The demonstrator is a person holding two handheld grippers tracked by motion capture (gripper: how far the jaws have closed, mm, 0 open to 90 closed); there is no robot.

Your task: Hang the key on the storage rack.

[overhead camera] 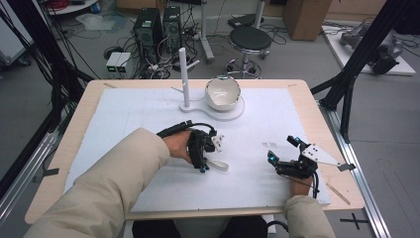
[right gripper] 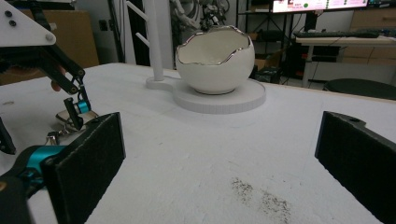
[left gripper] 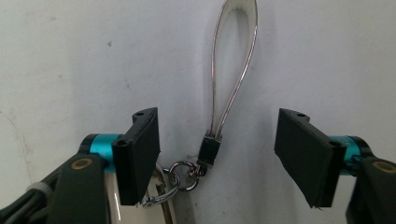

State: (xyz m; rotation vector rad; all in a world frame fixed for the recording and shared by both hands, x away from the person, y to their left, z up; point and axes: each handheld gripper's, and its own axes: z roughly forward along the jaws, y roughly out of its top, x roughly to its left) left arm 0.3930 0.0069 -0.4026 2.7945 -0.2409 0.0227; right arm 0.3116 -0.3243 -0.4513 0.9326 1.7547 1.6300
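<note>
A white strap loop [left gripper: 233, 60] with a black end clamp and metal ring clasp [left gripper: 184, 175] lies flat on the white mat. My left gripper [left gripper: 218, 140] points down over it, jaws apart on either side of the clamp, with neither pad touching it. In the high view the strap [overhead camera: 219, 164] sticks out to the right of the left gripper [overhead camera: 203, 166] at mid-table. My right gripper [overhead camera: 281, 148] rests low on the mat at the right, jaws wide apart [right gripper: 219, 154] and nothing between them. The left gripper [right gripper: 70, 107] also shows in the right gripper view, at the left.
A white eggshell-shaped bowl [overhead camera: 223, 92] with a silver rim [right gripper: 215, 65] sits on a round white base [overhead camera: 236, 114] at the back. A white post with pegs [overhead camera: 184, 79] rises beside it. A dark smudge [right gripper: 261, 198] marks the mat [overhead camera: 124, 119].
</note>
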